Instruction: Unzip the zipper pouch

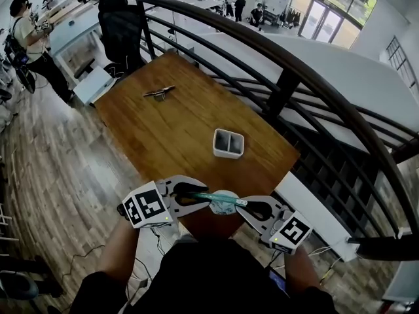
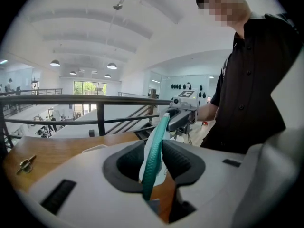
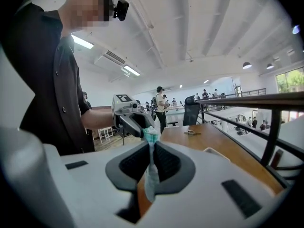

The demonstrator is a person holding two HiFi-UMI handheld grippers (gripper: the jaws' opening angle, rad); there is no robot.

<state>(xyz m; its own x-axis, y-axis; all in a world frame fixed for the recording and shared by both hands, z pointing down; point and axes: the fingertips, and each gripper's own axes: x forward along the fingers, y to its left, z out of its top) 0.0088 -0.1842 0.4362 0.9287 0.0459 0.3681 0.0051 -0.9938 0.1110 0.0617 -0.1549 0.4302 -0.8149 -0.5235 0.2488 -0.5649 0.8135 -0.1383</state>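
Observation:
A pale zipper pouch (image 1: 224, 205) with a teal zipper edge (image 1: 216, 197) hangs between both grippers, over the near edge of the wooden table (image 1: 177, 123). My left gripper (image 1: 200, 198) has its jaws partly apart. The teal zipper edge (image 2: 154, 146) runs up through the gap, and I cannot see the pads pressing on it. My right gripper (image 1: 243, 205) is shut on the pouch's other end, and thin pale fabric (image 3: 151, 175) shows pinched between its pads. The left gripper view shows the right gripper (image 2: 183, 114) at the pouch's far end. The right gripper view shows the left gripper (image 3: 135, 122) likewise.
A white two-compartment container (image 1: 228, 142) stands mid-table and a small metal object (image 1: 159, 93) lies farther back. A black railing (image 1: 281, 84) curves along the table's right side. A black chair (image 1: 121, 25) stands at the far end. A person (image 1: 29, 38) stands on the floor at left.

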